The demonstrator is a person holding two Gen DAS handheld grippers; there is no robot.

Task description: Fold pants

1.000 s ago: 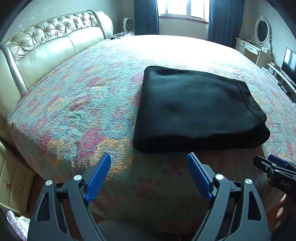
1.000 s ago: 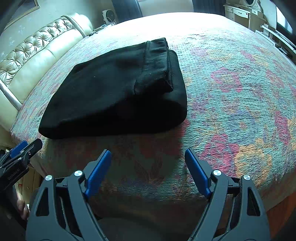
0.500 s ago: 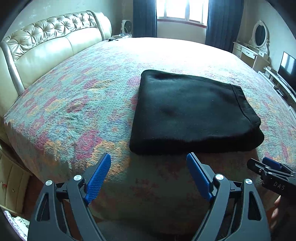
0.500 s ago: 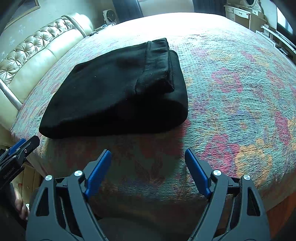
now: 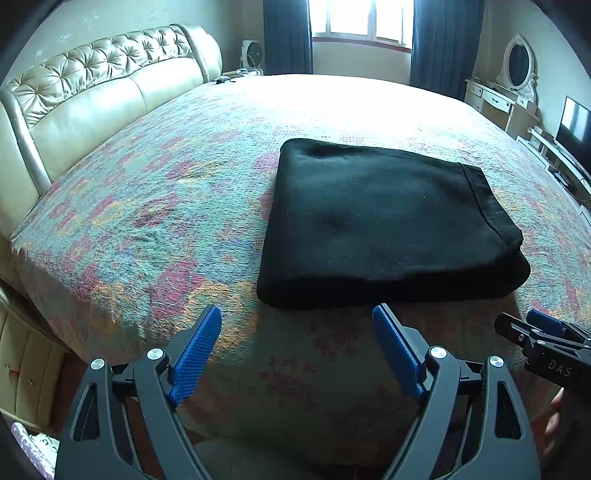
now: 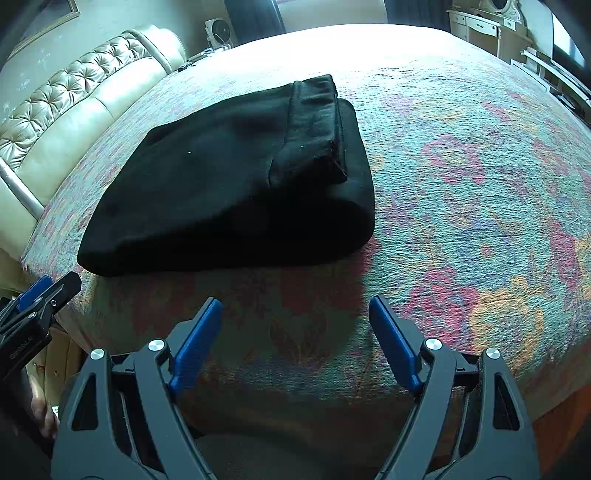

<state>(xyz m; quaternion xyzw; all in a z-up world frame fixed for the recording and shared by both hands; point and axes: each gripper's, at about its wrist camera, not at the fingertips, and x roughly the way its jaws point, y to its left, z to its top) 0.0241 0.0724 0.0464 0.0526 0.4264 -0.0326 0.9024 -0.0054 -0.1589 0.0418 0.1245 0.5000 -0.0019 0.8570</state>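
Observation:
Black pants (image 5: 384, 221) lie folded into a flat rectangle on the bed, near its front edge; in the right wrist view they (image 6: 229, 184) show the waistband on top at the right end. My left gripper (image 5: 295, 317) is open and empty, held just short of the pants' front edge. My right gripper (image 6: 295, 306) is open and empty, in front of the pants' right corner. Each gripper shows at the edge of the other's view, the right one (image 5: 543, 343) and the left one (image 6: 33, 299).
The bed has a floral bedspread (image 5: 155, 192) and a padded cream headboard (image 5: 92, 96) at the left. A dresser with a mirror (image 5: 513, 85) and a TV (image 5: 576, 125) stand at the right. A window with dark curtains (image 5: 362, 22) is behind.
The left gripper has drawn back and risen slightly, so the pants sit a little farther off. The right gripper has barely moved. Both stay open.

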